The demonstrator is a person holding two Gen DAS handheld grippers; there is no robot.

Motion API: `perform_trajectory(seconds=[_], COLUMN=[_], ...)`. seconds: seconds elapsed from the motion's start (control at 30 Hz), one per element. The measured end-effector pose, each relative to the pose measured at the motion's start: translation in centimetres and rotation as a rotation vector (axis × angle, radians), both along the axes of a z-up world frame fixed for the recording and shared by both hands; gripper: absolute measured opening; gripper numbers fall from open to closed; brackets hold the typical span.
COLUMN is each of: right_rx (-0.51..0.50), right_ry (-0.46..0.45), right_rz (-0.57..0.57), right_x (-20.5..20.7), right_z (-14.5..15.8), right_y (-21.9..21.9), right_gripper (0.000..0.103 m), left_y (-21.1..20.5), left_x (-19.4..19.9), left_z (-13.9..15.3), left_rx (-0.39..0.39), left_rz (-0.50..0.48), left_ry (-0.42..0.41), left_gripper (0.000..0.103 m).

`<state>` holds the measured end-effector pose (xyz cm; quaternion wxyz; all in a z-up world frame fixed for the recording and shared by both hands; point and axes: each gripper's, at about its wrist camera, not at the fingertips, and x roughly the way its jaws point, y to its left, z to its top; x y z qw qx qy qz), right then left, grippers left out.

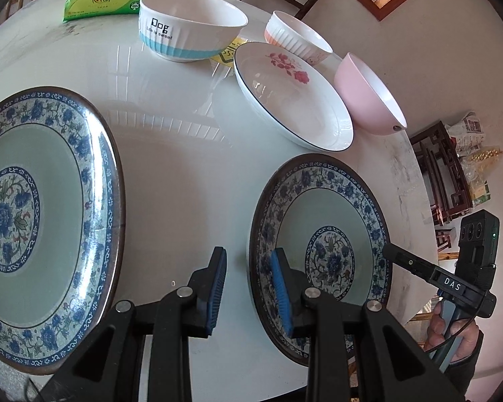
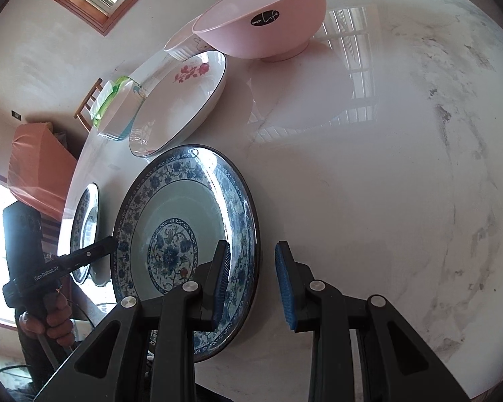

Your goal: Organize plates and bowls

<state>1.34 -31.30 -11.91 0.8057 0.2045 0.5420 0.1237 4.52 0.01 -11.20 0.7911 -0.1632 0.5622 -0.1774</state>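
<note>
My left tongs stood apart, straddling the near-left rim of the smaller blue-patterned plate by the table's near edge, one pad over the bare top, one over the rim. My right tongs stood apart likewise across that plate's opposite rim. Neither pad pressed yet, as far as I could tell; I judged two grips were meant to lift it level. The larger blue-patterned plate lay just beside it, toward the near-left edge, likely the stack's base. Farther in sat the rose plate, then the pink bowl at the right edge, the ribbed bowl and the blue-banded bowl beyond.
</note>
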Motion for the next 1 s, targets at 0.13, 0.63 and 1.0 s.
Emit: perform_trajectory(seconds=[0.13,0.63,1.0], right_rx=[-0.022,-0.012,-0.033], right_ry=[-0.017,-0.038,-0.054], right_rz=[0.018,0.043,0.035], right_x=[0.2,0.2,-0.3], right_z=[0.1,-0.4,-0.4], right_y=[0.5,0.8,0.9], right_gripper=[0.027,0.023,0.018], left_y=[-0.6,-1.4,-1.7], left_x=[0.1,-0.4,-0.6], left_z=[-0.1,-0.4,-0.4], left_rx=[0.017,0.022,0.069], left_rz=[-0.022,-0.065,-0.064], left_ry=[-0.02,-0.049,-0.068], left_gripper=[0.028,0.028,0.02])
